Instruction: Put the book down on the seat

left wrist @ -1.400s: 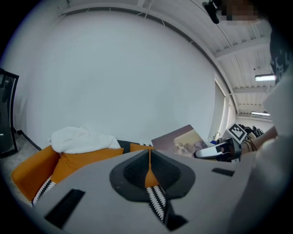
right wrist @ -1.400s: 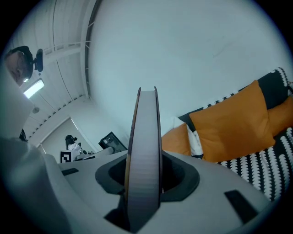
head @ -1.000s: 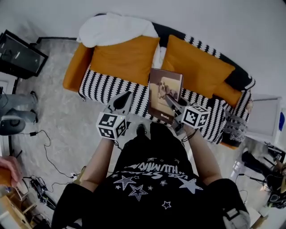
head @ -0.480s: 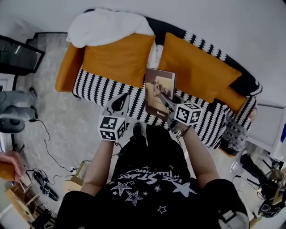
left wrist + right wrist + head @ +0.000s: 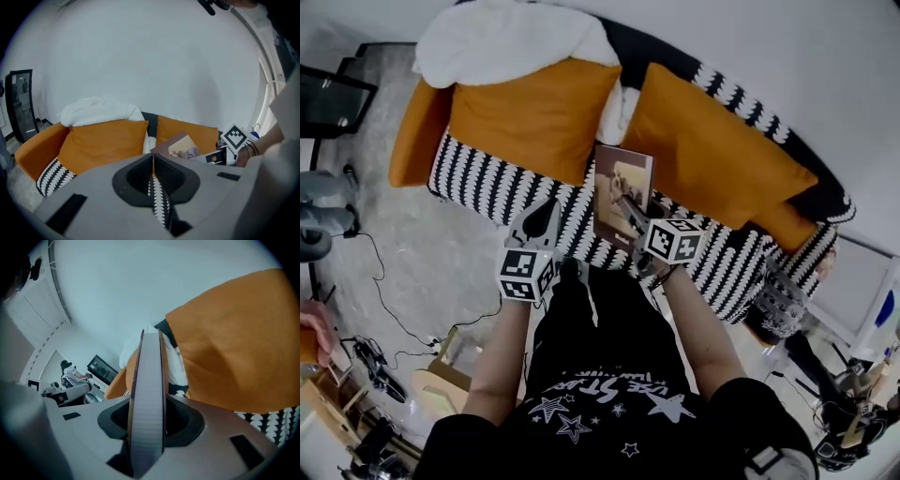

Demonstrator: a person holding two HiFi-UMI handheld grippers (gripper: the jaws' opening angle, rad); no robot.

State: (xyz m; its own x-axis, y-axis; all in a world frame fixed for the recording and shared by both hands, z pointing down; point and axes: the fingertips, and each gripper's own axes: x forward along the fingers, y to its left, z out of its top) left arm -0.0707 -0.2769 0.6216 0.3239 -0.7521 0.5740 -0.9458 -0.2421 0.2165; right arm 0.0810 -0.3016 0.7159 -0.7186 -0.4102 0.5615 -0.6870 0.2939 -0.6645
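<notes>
In the head view, the book (image 5: 622, 192) is held by the right hand-held gripper (image 5: 636, 214) over the striped seat (image 5: 502, 183), in front of two orange cushions (image 5: 534, 114). In the left gripper view, the left hand-held gripper (image 5: 153, 159) is seen closed and empty. In the right gripper view, the book is clamped edge-on between the jaws.

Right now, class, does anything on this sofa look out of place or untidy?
A white blanket lies bunched over the sofa's back at one end, spilling between the orange cushions. The book is not on the seat yet: the right gripper holds it over the stripes.
</notes>
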